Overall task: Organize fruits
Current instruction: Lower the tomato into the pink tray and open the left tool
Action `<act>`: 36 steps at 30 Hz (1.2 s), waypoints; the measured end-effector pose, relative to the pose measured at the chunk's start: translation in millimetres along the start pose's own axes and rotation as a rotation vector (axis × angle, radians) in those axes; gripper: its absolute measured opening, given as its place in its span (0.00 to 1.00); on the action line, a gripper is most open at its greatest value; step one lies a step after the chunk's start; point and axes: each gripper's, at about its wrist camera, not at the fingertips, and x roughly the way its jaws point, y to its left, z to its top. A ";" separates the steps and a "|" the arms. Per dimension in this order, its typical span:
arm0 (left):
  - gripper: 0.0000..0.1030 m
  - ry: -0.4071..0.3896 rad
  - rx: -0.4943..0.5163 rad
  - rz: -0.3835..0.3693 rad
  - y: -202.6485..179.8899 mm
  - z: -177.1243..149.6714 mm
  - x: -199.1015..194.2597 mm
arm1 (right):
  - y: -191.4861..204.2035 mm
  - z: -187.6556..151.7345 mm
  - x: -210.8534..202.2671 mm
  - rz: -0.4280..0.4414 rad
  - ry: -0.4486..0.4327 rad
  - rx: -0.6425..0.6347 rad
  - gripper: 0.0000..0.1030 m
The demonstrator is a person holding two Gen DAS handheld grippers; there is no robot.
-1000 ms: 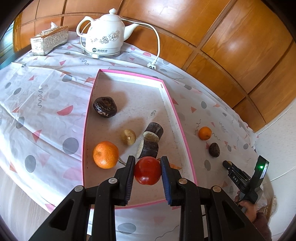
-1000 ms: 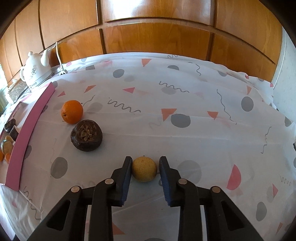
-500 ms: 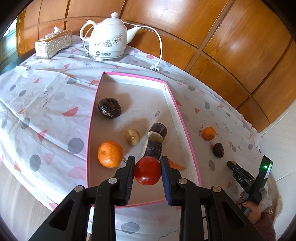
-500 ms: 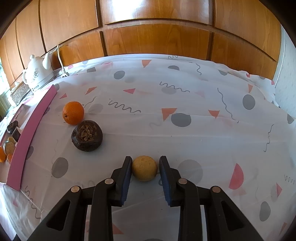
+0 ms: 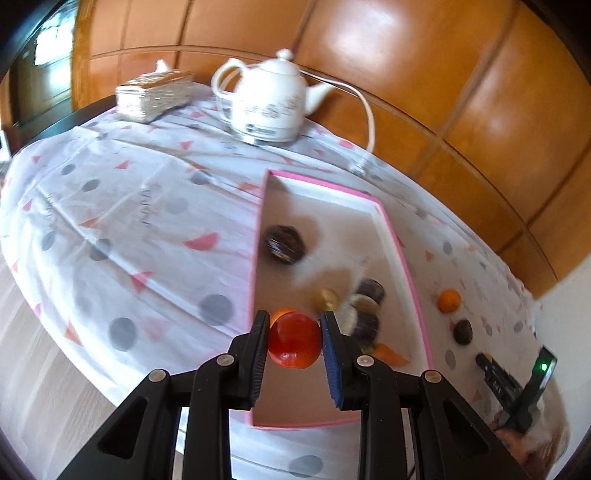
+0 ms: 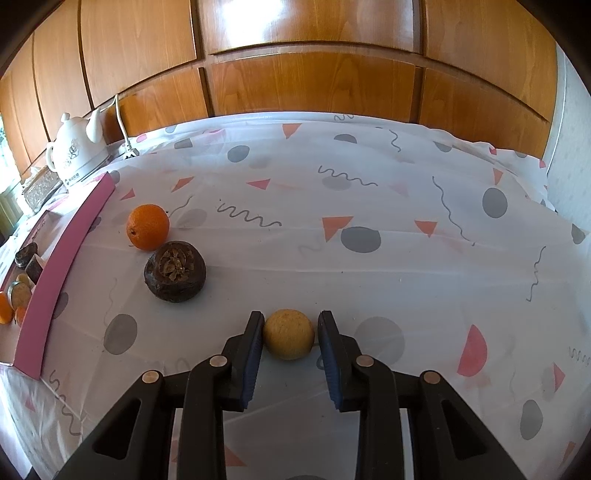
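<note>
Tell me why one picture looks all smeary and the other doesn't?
Left wrist view: motion blur smears the kettle and pink tray, though the red fruit stays sharp. Right wrist view: crisp all over, the yellow fruit included; glare shines on the wood panels.

- Left wrist view is motion-blurred: kettle (image 5: 267, 105) print and the tray (image 5: 397, 243) contents ahead of the jaws are smeared.
- Orange (image 5: 281, 314) just past the left finger is mostly hidden behind the red fruit (image 5: 294, 345).
- Dark pieces (image 5: 364, 308) beyond the right finger: type unreadable (blur).
- Right wrist view: tray interior far left of the jaws is cut by the frame edge; fruit pieces (image 6: 20, 295) only partly visible.
</note>
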 end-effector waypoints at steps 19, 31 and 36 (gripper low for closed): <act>0.27 0.038 0.065 0.031 -28.1 25.7 50.1 | -2.2 0.3 -0.3 0.010 -0.005 0.001 0.29; 0.33 0.074 0.103 0.094 -32.9 17.2 80.6 | 4.3 0.8 0.2 -0.030 -0.002 -0.030 0.29; 0.39 0.045 0.096 0.109 -32.3 10.3 63.2 | 4.8 1.0 0.2 -0.035 -0.001 -0.035 0.29</act>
